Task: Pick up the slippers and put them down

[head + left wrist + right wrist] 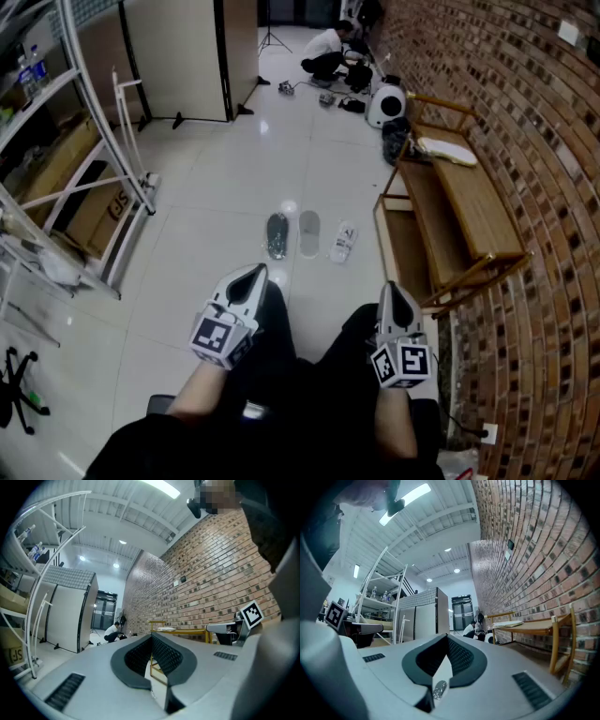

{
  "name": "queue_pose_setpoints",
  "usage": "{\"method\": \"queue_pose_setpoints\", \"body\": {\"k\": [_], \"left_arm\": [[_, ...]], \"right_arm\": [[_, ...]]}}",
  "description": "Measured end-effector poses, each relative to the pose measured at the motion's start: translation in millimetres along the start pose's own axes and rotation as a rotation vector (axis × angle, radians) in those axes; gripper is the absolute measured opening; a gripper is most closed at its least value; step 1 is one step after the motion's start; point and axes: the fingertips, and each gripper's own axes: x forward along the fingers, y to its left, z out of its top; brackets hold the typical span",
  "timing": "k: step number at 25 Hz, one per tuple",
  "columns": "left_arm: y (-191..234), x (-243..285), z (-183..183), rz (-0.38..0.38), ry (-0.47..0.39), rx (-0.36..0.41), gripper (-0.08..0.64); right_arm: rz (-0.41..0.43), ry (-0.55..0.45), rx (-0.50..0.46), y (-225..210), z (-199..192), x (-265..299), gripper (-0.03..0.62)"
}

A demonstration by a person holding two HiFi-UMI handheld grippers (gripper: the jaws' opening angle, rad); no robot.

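The left gripper and the right gripper are lying over the person's knees, both pointing toward twelve o'clock, each with its jaws closed tip to tip on nothing. Well ahead at twelve o'clock, a dark slipper, a grey slipper and a white slipper are lying side by side on the floor. A wooden bench is standing at two o'clock.

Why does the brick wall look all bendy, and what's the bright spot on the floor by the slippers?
Head view: the wide lens curves the brick wall, and the spot is probably lamp glare on the glossy floor. Right gripper view: the wall bows too, the corners go black, the strip light is washed out.
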Motion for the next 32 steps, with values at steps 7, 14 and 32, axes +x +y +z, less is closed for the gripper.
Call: {"method": "queue_pose_setpoints", "body": {"k": [7, 14, 32], "left_arm": [[17, 4, 39, -0.002, -0.046, -0.083, 0.000], [39, -1, 37, 0.016, -0.066, -0.042, 0.000], [92, 32, 14, 0.079, -0.004, -0.034, 0.000]], "right_arm": [[0.025, -0.024, -0.065, 0, 31, 0, 0.009], [0.019, 0.014, -0.088, -8, 17, 1, 0.009], [0.013, 0.058, -0.052, -36, -5, 63, 0.009]]}}
